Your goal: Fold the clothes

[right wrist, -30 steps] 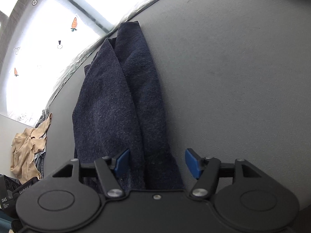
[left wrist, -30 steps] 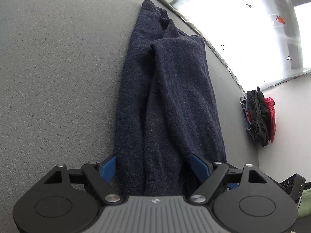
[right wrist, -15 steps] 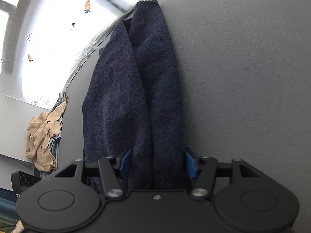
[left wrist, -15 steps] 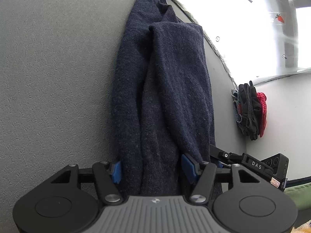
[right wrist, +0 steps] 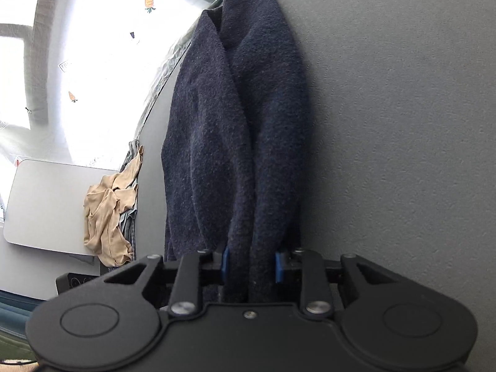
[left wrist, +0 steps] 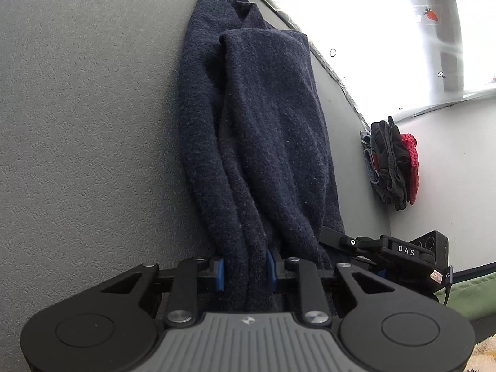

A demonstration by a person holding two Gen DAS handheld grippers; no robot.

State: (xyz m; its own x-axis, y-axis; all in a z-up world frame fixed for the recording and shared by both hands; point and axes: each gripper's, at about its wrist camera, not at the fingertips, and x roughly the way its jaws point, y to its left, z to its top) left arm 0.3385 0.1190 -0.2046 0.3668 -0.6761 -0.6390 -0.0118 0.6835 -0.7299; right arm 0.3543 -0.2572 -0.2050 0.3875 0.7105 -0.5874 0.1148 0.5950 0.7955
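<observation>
Both wrist views. A dark navy sweater [left wrist: 260, 130] lay in long folds on a grey textured table [left wrist: 86, 124], stretching away from both grippers toward the table's far edge. The left gripper [left wrist: 245, 271] had its blue-padded fingers [left wrist: 219, 271] drawn narrow, pinching a bunched near edge of the sweater. The right gripper [right wrist: 251, 266] likewise clamped its blue pads [right wrist: 279, 266] on a fold of the same sweater [right wrist: 241, 130], which rested on the table [right wrist: 403, 124]. The right gripper's body [left wrist: 400, 255] showed just beside the sweater in the left view. A dark and red clothing pile [left wrist: 393, 167] hung at one table edge; beige clothing [right wrist: 108, 214] hung at another.
</observation>
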